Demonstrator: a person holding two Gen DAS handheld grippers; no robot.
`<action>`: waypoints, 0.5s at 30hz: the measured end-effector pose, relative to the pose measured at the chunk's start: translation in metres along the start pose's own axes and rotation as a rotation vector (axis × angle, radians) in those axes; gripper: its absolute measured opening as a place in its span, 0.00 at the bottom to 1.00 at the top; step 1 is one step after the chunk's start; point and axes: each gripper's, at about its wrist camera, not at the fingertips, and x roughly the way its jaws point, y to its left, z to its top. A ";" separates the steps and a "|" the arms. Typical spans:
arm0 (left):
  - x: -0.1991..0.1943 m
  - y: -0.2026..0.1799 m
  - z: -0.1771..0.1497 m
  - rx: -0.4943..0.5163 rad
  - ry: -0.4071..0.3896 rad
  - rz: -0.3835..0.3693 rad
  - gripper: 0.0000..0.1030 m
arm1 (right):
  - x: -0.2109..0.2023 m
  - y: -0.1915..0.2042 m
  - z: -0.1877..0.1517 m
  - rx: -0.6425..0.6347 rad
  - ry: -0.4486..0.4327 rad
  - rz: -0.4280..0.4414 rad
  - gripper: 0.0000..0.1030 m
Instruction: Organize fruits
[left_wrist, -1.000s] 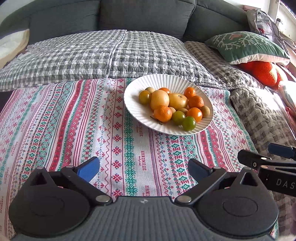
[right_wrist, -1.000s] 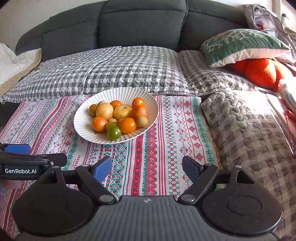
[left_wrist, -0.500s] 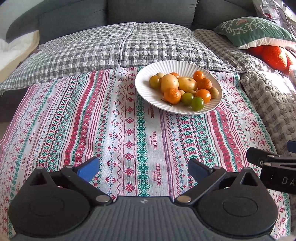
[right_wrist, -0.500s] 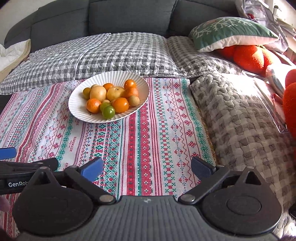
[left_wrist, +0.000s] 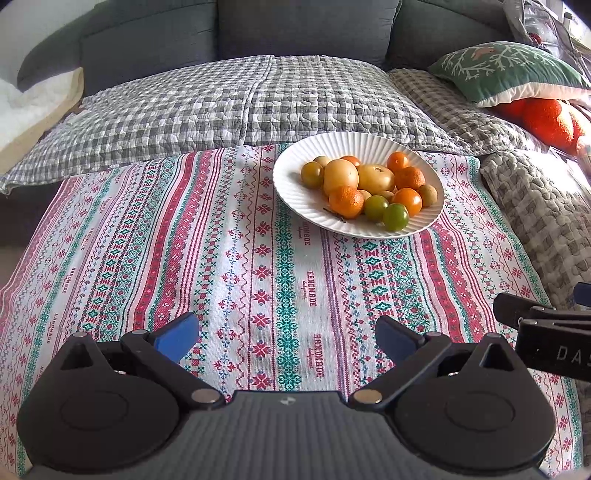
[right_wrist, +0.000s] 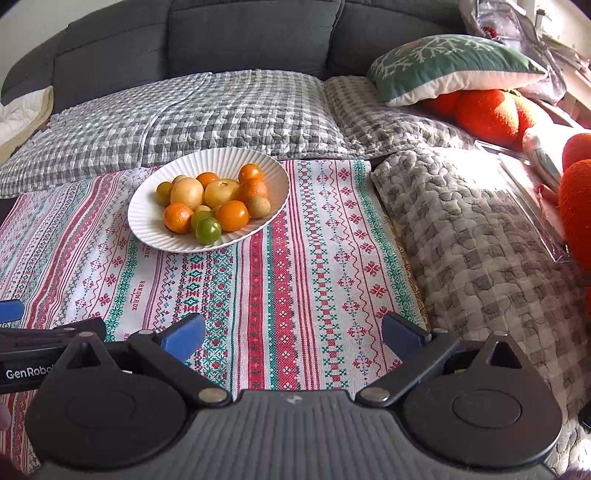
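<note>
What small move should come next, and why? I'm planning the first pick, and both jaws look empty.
Probably reach the right gripper forward toward the green tomato at the near edge of the white ribbed plate. Its jaws stand wide and empty over the striped patterned cloth, well short of the plate, and that fruit sits foremost, unblocked.

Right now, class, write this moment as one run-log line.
left hand-held gripper: open, empty | right hand-held gripper: open, empty | fruits: all on white plate | patterned cloth: under plate
</note>
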 end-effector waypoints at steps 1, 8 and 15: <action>0.000 0.000 0.000 0.000 -0.001 0.002 0.95 | 0.000 0.000 0.000 0.000 0.000 0.001 0.99; 0.002 0.001 0.001 0.004 0.003 0.004 0.95 | 0.002 0.001 0.001 -0.003 0.000 0.001 0.99; 0.001 -0.001 -0.001 0.013 0.003 0.007 0.95 | 0.003 0.001 0.000 -0.002 0.008 -0.004 0.99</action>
